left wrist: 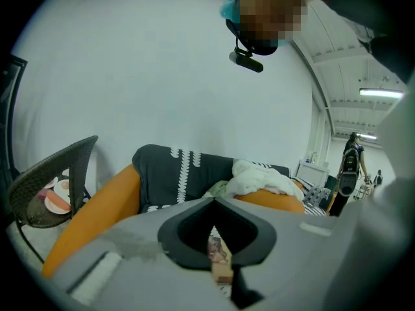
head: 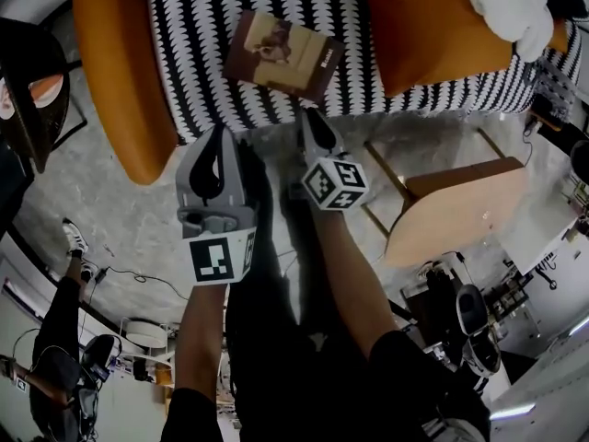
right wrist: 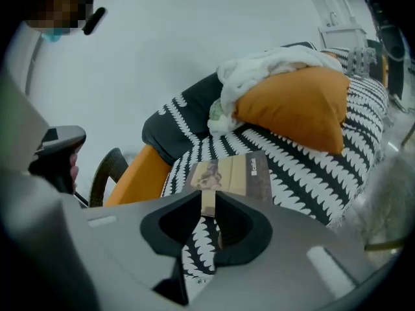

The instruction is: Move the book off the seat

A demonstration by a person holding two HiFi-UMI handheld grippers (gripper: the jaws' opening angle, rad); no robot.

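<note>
Concrete floor [head: 110, 219] lies under you, and the sofa's black-and-white seat [head: 193, 53] fills the top of the head view. At the far upper left stands a black chair [head: 18, 53], and next to it is the sofa's orange armrest [head: 120, 72].

Your left gripper [head: 219, 138] hangs left of centre, in front of the seat's front edge, its jaws drawn together on nothing.

Right of it and higher in the frame, the book [head: 281, 53] lies flat on the seat, cover up and slightly askew. It is well apart from the armrest and near the orange cushion [head: 433, 26], without touching it. It looks like a thin softcover, so expect it to be light and stiff enough to lift, but likely to sag if you pinch only a corner. The cover may be smooth and slip.

The edge nearest the seat front looks like the best place to take hold. The upholstery should give enough for one jaw to slide underneath.

Your right gripper [head: 313, 122] sits just below that near edge and points at the book. Its jaws are also pressed together and empty, so you would need to spread them first.

Further right, a white cloth [head: 511, 3] is heaped on the cushion. Below it, a low wooden table [head: 460, 210] stands on the floor and could take the book.
</note>
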